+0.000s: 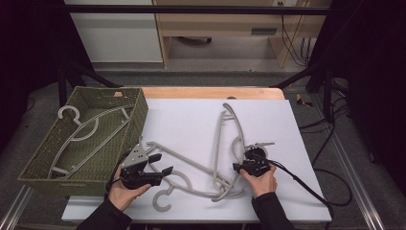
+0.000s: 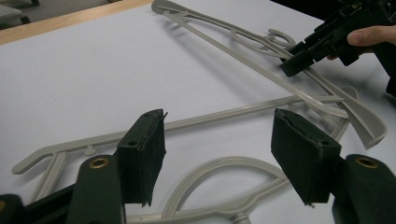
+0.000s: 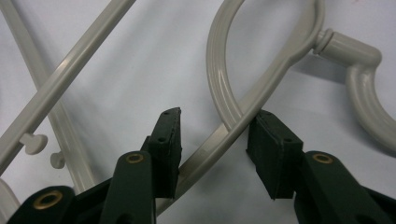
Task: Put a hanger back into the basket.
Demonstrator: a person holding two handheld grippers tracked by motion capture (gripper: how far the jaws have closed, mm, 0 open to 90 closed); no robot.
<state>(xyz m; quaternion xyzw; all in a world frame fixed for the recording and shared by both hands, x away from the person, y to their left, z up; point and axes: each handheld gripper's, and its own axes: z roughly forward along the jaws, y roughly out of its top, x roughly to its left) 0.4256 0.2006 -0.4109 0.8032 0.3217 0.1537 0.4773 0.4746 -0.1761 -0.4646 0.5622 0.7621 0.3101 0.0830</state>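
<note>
Two grey plastic hangers lie crossed on the white board (image 1: pixel 191 115) at lower centre of the high view, the near hanger (image 1: pixel 191 167) with its hook toward the bottom edge, the far hanger (image 1: pixel 230 139) running up toward centre. The right gripper (image 3: pixel 215 140), held at lower right, has its jaws parted astride the far hanger's shoulder bar, possibly just touching it; the left gripper (image 2: pixel 217 149), at lower left, is spread wide over the near hanger's curved neck, gripping nothing. A third hanger (image 1: pixel 86 134) rests inside the green woven basket (image 1: pixel 139 115) at the left of the frame.
</note>
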